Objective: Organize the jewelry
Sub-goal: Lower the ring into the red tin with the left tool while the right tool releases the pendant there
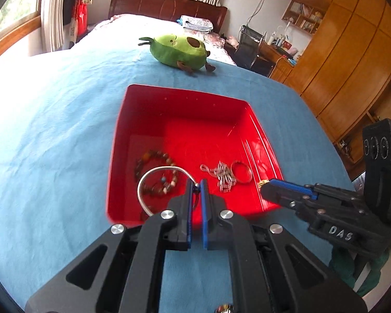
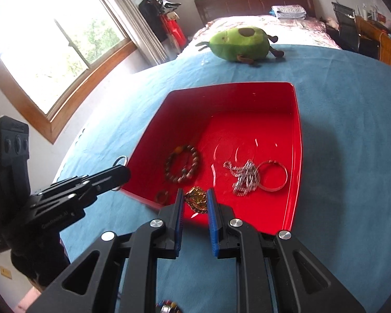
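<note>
At the centre of both views, a red tray rests on the bed's blue blanket. The left claw, jaws nearly together, pinches a silver bangle above the tray's near edge. The right claw grips a gold chain. On the tray floor lie a bead bracelet, silver chain and metal ring.

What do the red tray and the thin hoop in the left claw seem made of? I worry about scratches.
Red tray: looks like glossy moulded plastic, with bright reflections on its floor. Hoop: probably polished silver-coloured metal, thin, smooth, shiny; plating or solid cannot be told.
</note>
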Demonstrator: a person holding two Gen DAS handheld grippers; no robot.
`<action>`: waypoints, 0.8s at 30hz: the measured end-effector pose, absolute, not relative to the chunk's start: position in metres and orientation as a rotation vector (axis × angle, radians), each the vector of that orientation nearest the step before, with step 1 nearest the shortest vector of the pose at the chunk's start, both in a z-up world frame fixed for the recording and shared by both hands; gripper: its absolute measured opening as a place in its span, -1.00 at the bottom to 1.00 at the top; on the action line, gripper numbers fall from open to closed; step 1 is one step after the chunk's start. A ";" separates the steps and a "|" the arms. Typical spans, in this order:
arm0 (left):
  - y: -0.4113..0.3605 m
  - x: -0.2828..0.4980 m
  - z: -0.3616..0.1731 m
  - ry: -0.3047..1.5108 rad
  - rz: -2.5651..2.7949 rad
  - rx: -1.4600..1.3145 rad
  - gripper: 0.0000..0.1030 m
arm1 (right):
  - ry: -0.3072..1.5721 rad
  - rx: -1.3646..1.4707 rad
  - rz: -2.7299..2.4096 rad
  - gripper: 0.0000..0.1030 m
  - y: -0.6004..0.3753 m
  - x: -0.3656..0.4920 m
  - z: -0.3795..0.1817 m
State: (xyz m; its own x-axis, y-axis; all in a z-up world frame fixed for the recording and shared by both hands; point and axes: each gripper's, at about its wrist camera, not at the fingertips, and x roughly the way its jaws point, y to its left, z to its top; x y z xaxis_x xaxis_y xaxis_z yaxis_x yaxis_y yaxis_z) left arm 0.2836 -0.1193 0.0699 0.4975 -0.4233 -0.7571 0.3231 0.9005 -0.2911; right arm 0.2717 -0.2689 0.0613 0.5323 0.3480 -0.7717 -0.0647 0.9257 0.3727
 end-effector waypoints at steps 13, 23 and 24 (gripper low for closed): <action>-0.146 0.345 0.017 1.045 -0.427 -0.086 -0.93 | 1.080 0.281 0.164 -0.66 -0.281 0.321 0.008; -0.135 0.341 0.019 1.047 -0.424 -0.107 -0.85 | 1.052 0.294 0.167 -0.60 -0.282 0.310 0.020; -0.133 0.338 0.022 1.040 -0.423 -0.107 -0.85 | 1.050 0.296 0.168 -0.60 -0.282 0.308 0.021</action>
State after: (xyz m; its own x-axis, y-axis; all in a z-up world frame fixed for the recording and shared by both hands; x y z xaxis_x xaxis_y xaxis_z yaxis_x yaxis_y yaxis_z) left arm 0.3383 -0.1329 0.0220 0.4339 -0.3890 -0.8127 0.2891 0.9144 -0.2834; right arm 0.3077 -0.2820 0.0207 0.4894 0.2764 -0.8271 0.0044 0.9476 0.3193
